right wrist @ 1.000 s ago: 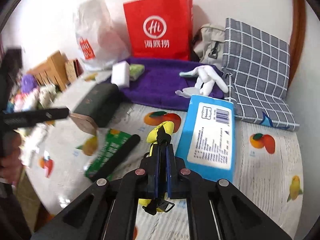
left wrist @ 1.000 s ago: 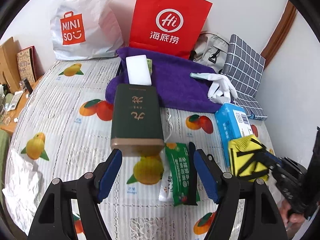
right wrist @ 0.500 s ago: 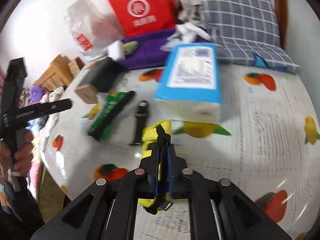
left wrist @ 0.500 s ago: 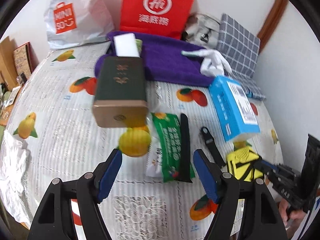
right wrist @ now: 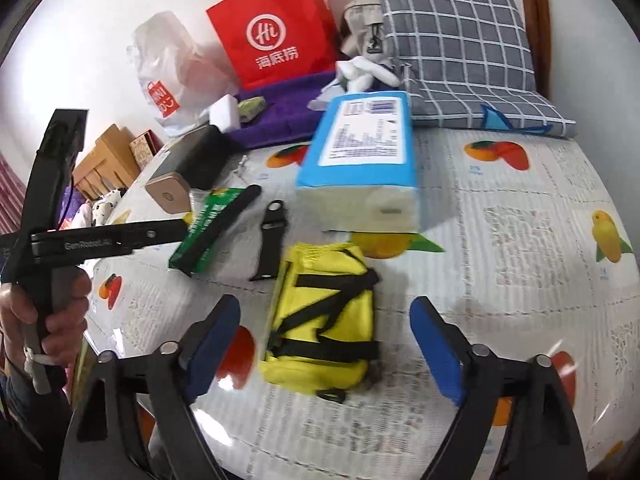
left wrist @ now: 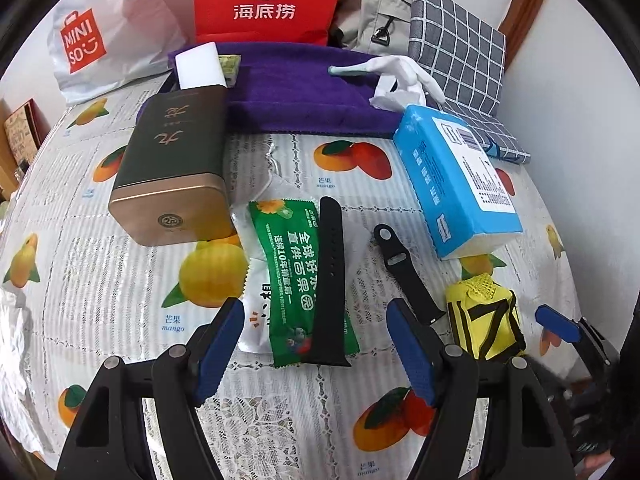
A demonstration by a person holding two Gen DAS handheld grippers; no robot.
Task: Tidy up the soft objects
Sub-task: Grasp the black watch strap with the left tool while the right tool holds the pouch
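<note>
I have both grippers tipped steeply down over the table. My right gripper point(right wrist: 324, 340) is opening its jaws, the blue pads clear of the yellow fabric pouch with black straps point(right wrist: 320, 320) lying between them on the fruit-print plastic tablecloth point(right wrist: 520, 240); a second ago it was pinched shut on that pouch. My left gripper point(left wrist: 316, 348) hangs partly open, empty, over the green snack packet point(left wrist: 292, 276) and black silicone watch strap point(left wrist: 332, 280), closer than before. Behind lie a blue tissue pack point(left wrist: 452, 184), a purple towel point(left wrist: 304, 96) and a red paper bag point(left wrist: 268, 0).
</note>
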